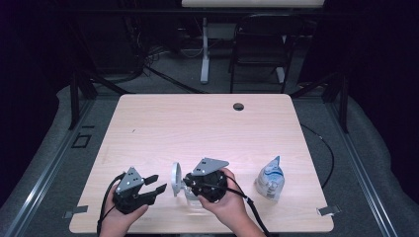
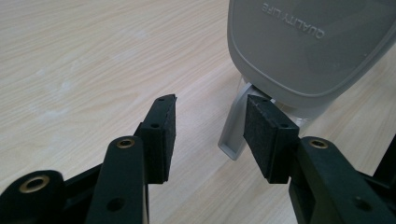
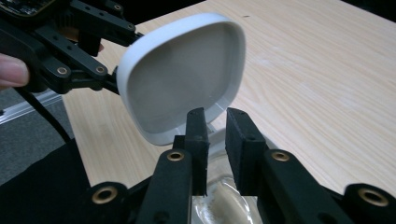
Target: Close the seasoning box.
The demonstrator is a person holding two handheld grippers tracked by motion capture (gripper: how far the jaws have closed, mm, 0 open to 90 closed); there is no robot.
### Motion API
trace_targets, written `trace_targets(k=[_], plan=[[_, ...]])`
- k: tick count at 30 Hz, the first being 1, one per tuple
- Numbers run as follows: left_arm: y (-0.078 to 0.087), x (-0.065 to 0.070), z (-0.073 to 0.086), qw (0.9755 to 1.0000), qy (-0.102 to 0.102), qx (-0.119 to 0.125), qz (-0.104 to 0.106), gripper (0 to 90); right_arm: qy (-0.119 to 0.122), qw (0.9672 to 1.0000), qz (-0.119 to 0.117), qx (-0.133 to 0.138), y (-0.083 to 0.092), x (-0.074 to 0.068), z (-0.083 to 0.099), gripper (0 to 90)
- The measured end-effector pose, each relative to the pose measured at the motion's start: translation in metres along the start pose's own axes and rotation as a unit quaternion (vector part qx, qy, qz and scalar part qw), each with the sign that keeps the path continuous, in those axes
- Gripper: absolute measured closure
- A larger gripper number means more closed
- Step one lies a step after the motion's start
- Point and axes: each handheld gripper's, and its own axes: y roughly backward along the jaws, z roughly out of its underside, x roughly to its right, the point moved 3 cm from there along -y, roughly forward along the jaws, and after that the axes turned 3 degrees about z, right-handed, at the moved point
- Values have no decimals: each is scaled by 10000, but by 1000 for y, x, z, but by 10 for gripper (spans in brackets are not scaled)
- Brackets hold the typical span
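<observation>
So the right gripper [image 3: 215, 116] is sitting slightly parted by the open lid [image 3: 184, 74]; the left gripper [image 2: 210, 133] is gaping wide, holding nothing.

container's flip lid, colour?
Light grey lid, lettered "QUALITY LIFE"; clearest in the left gripper view.

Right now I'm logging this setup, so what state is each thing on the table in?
Container lid: flipped open, standing upright.
Clear container: on the table, under the right gripper.
Pouch: upright, untouched.
Left gripper: open, holding nothing.
Right gripper: slightly open at the lid's hinge.
</observation>
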Motion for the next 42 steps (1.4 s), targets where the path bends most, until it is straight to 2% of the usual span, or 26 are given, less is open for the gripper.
trace_targets(k=[9,14,18,24,29,42], plan=[[0,-1,1,10000,32,18,-16,537,-44,9996,253,150,13,9,6,722],[0,-1,1,10000,53,14,-12,535,-52,9993,340,144,19,13,10,677],[1,-2,1,10000,72,24,-10,535,-15,9992,368,175,23,15,15,663],[1,-2,2,9999,101,38,-3,530,-34,9989,429,208,30,19,22,594],[1,-3,2,9999,128,29,-15,526,63,9987,479,186,38,22,32,557],[0,-4,4,9999,156,34,-53,523,-370,9972,621,164,61,42,73,528]])
